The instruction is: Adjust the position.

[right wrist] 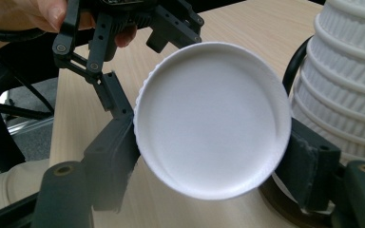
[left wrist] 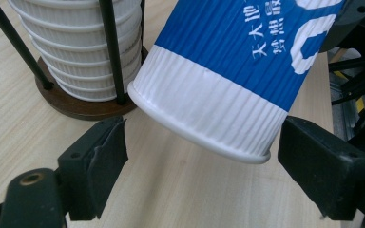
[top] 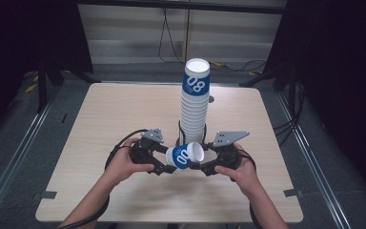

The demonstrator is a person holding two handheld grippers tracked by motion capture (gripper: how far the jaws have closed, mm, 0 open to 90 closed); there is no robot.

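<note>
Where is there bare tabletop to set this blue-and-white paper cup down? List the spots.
Free: the light wooden table left of the tall stack of ribbed white cups; the strip right of the stack; the near edge on either side of the forearms. Crowded: the middle front, where the left gripper, right gripper and blue-and-white paper cup meet before the stack's round dark base.

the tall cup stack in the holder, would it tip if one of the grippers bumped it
Probably it would sway: the cup stack rises far above its small round wooden base. The thin black rods hug only its lower cups, so the upper part might lean or shed cups. Ribbed paper cups look light, so even a soft knock near the top cup could shift it.
</note>
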